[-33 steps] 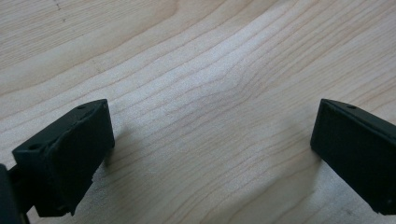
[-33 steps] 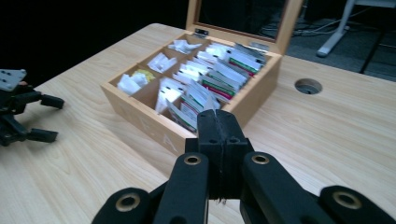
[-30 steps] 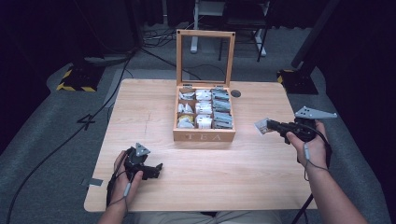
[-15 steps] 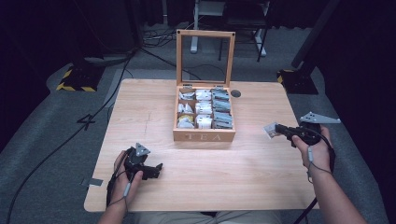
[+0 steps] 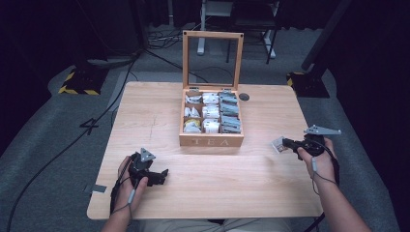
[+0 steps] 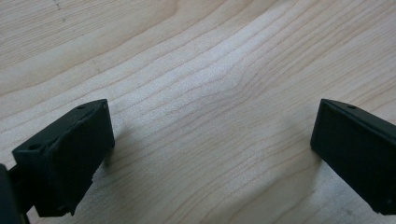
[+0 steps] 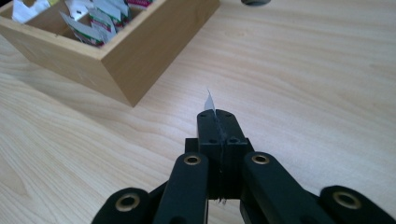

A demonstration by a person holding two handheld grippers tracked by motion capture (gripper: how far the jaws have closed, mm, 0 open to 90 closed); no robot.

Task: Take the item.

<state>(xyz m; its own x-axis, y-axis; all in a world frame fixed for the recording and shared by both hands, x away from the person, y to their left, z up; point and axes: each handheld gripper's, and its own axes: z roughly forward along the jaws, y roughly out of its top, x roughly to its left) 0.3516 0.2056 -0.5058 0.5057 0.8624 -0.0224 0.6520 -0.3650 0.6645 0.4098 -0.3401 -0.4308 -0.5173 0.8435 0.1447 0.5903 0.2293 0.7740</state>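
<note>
A wooden tea box (image 5: 211, 140) marked TEA stands open at the table's middle, its glass lid (image 5: 212, 58) upright and its compartments holding several tea bags (image 5: 211, 112). My right gripper (image 5: 285, 143) is low over the table, right of the box, shut on a small silvery tea bag (image 5: 278, 144); in the right gripper view a sliver of the tea bag (image 7: 209, 101) sticks out past the closed jaws of the right gripper (image 7: 216, 117). My left gripper (image 5: 159, 177) rests near the front left edge; in the left gripper view the left gripper (image 6: 212, 140) stands open over bare wood.
The box's corner (image 7: 123, 70) lies ahead and left in the right gripper view. A dark round cable hole (image 5: 244, 96) sits in the table (image 5: 145, 111) behind the box. Cables and stands with yellow-black bases (image 5: 77, 83) lie on the floor beyond.
My right gripper has sunk toward the table with the tea bag, drifting slightly right and nearer the front. The left gripper has kept still.
</note>
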